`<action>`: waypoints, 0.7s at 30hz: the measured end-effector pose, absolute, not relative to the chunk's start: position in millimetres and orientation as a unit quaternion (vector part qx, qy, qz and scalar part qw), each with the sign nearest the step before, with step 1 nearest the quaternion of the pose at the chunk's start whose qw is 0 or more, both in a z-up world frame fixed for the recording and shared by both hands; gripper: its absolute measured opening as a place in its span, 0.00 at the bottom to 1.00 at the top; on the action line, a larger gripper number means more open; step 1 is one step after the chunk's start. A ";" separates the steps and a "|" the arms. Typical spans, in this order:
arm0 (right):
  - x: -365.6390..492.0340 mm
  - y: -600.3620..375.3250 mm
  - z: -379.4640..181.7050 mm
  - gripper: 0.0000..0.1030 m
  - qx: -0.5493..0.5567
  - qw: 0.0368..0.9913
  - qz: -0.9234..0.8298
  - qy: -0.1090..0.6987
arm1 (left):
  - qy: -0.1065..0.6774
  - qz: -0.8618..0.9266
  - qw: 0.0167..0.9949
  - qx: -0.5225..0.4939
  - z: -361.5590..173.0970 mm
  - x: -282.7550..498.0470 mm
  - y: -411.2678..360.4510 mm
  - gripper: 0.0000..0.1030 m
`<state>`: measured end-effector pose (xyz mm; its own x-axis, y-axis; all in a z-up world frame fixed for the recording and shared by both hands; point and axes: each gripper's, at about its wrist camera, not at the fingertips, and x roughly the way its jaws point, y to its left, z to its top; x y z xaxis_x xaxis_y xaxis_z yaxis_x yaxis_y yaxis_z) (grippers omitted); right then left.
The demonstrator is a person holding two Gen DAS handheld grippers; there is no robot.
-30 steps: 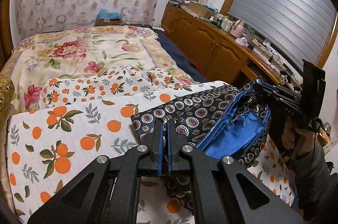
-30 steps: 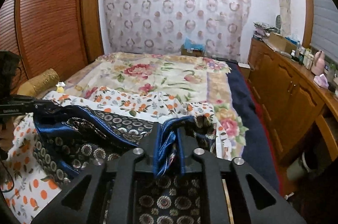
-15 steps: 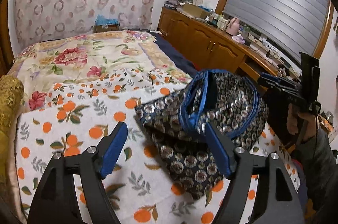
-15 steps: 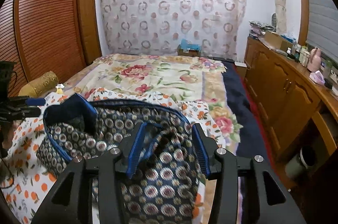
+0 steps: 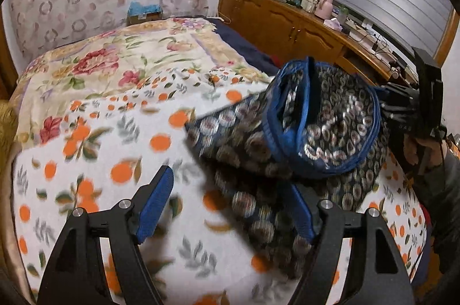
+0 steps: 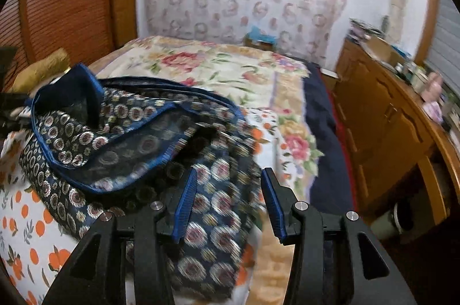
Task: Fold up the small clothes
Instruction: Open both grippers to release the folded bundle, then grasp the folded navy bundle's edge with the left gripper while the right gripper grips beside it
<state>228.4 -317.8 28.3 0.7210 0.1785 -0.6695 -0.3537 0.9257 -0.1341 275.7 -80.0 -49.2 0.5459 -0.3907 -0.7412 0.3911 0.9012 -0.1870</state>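
Observation:
A dark navy garment point(image 5: 316, 126) with round medallion print and blue trim lies crumpled on the orange-print sheet point(image 5: 95, 149), its trimmed opening gaping upward. My left gripper point(image 5: 227, 190) stands open just above the sheet, its right finger over the garment's near edge and nothing pressed between the pads. In the right wrist view the same garment point(image 6: 129, 138) sits heaped to the left. My right gripper point(image 6: 229, 175) is open above its near flap, which lies loose beneath the jaws. The right gripper point(image 5: 411, 103) and the hand holding it show at the right edge of the left wrist view.
A floral quilt point(image 5: 115, 60) covers the far bed. A wooden cabinet point(image 5: 287, 26) with clutter on top runs along the right, beside a dark blue bed edge point(image 6: 319, 132). A gold cushion point(image 6: 43, 69) and a wooden wardrobe point(image 6: 66, 3) stand at the left.
Both grippers were shut on the garment's blue-trimmed edge a second ago. They have opened and let it go, and the garment has dropped onto the sheet in a loose heap.

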 end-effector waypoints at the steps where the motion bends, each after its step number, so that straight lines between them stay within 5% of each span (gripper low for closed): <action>1: 233.3 -312.2 29.8 0.46 -0.131 0.917 0.149 0.345 | 0.419 -0.223 0.880 0.001 -47.6 279.3 -81.8 0.74; 6: 250.2 -308.7 38.7 0.44 -0.119 0.918 0.162 0.342 | 0.413 -0.212 0.886 0.004 -45.5 303.3 -85.7 0.74; 9: 258.1 -314.6 41.0 0.08 -0.105 0.919 0.175 0.338 | 0.419 -0.182 0.890 0.009 -50.1 317.8 -79.8 0.74; 10: 258.8 -315.7 41.2 0.07 -0.107 0.920 0.181 0.331 | 0.420 -0.172 0.891 0.005 -51.7 322.3 -75.2 0.74; 18: 252.5 -343.1 29.2 0.08 -0.048 0.933 0.116 0.338 | 0.435 -0.147 0.888 -0.021 -63.4 325.4 -53.8 0.74; 19: 252.5 -342.1 28.8 0.12 -0.047 0.933 0.115 0.339 | 0.435 -0.150 0.887 -0.023 -63.7 323.0 -55.4 0.74; 21: 256.4 -341.0 28.3 0.36 -0.053 0.932 0.101 0.343 | 0.437 -0.160 0.885 -0.023 -64.8 319.3 -58.7 0.74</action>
